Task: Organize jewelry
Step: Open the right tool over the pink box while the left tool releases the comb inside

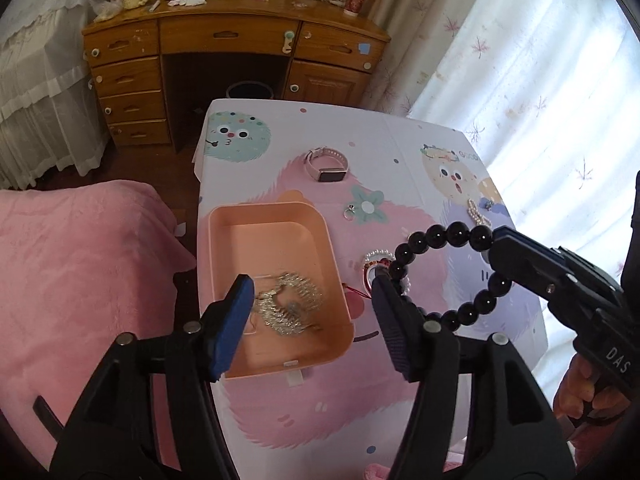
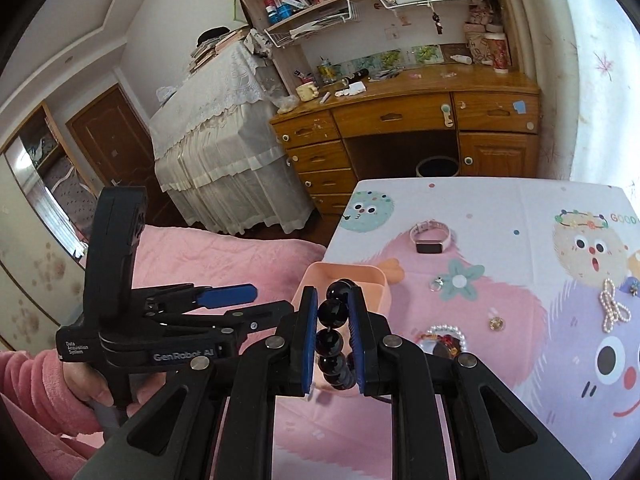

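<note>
A bracelet of glossy black beads (image 1: 448,236) hangs in the air above the tabletop (image 1: 400,128), pinched between the blue-padded jaws of the right gripper (image 2: 333,312), which are clenched on it. Seen from the left wrist, the loop dangles just to the right of a peach-coloured box (image 1: 256,216) that sits open near the tabletop's left edge. A tangle of silvery chain jewelry (image 1: 288,304) lies in the bottom of that box.

The left gripper (image 1: 312,292) hovers over the box with its jaws released, spread wide and holding nothing; one pad is above the box's left wall, the other beside the hanging beads.

More pieces lie scattered on the cartoon-printed cover: a watch with a pale strap (image 1: 326,166) farther back, a small ring (image 1: 349,213) beside a flower print, a pearl-rimmed round piece (image 2: 444,338) partly hidden behind the gripper, a little gold item (image 2: 496,323), and a pearl bow (image 2: 614,310) toward the right edge.

A bed with a pink blanket (image 1: 80,264) lies left of the tabletop, and a wooden desk (image 1: 236,36) stands beyond it by the curtained window.
</note>
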A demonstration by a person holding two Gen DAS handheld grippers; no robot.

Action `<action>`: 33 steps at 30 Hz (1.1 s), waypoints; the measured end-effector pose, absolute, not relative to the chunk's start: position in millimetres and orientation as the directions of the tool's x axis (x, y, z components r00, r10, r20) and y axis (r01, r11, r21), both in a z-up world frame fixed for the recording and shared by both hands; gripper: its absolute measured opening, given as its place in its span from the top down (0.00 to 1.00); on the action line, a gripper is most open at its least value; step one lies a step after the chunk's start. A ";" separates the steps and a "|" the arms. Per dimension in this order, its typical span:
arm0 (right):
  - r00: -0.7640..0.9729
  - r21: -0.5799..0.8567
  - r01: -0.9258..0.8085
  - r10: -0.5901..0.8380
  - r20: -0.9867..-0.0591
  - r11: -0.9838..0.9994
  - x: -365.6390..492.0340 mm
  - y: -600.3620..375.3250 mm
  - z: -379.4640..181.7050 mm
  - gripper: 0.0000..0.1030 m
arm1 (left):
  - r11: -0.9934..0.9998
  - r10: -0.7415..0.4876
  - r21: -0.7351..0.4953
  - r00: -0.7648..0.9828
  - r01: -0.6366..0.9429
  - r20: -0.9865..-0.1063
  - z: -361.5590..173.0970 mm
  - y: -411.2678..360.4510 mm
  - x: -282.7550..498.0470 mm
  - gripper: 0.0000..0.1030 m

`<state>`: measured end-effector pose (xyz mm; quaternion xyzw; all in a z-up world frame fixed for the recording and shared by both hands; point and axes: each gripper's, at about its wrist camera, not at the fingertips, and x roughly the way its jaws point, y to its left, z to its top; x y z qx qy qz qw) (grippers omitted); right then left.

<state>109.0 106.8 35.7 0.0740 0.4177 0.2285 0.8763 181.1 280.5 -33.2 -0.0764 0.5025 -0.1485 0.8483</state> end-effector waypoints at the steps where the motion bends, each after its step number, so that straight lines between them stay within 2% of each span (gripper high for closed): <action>1: 0.544 0.319 -0.337 0.460 -0.701 0.886 108.3 114.0 36.0 0.85 | 0.943 -0.331 -0.285 0.445 0.171 -0.832 -34.1 285.2 180.7 0.42; 10: 0.514 0.323 -0.344 0.465 -0.721 0.881 120.9 148.4 32.7 0.85 | 0.954 -0.298 -0.285 0.392 0.093 -0.870 -54.9 324.1 173.8 0.41; 16: 0.482 0.335 -0.371 0.488 -0.728 0.866 142.5 156.2 24.0 0.85 | 0.951 -0.305 -0.298 0.401 0.082 -0.864 -55.9 338.5 166.3 0.41; 18: 0.465 0.346 -0.376 0.498 -0.732 0.860 150.2 157.7 21.6 0.79 | 0.950 -0.308 -0.298 0.400 0.088 -0.863 -55.9 340.0 164.5 0.41; 19: 0.459 0.347 -0.376 0.498 -0.736 0.859 150.8 161.1 20.2 0.65 | 0.950 -0.308 -0.298 0.399 0.088 -0.864 -55.4 340.2 164.3 0.41; 20: 0.458 0.347 -0.375 0.498 -0.736 0.859 151.1 160.5 20.3 0.57 | 0.949 -0.311 -0.300 0.399 0.091 -0.862 -55.1 341.4 163.3 0.41; 33: 0.469 0.350 -0.367 0.497 -0.730 0.862 139.5 160.2 18.1 0.57 | 0.943 -0.332 -0.303 0.418 0.136 -0.846 -44.7 342.1 151.5 0.41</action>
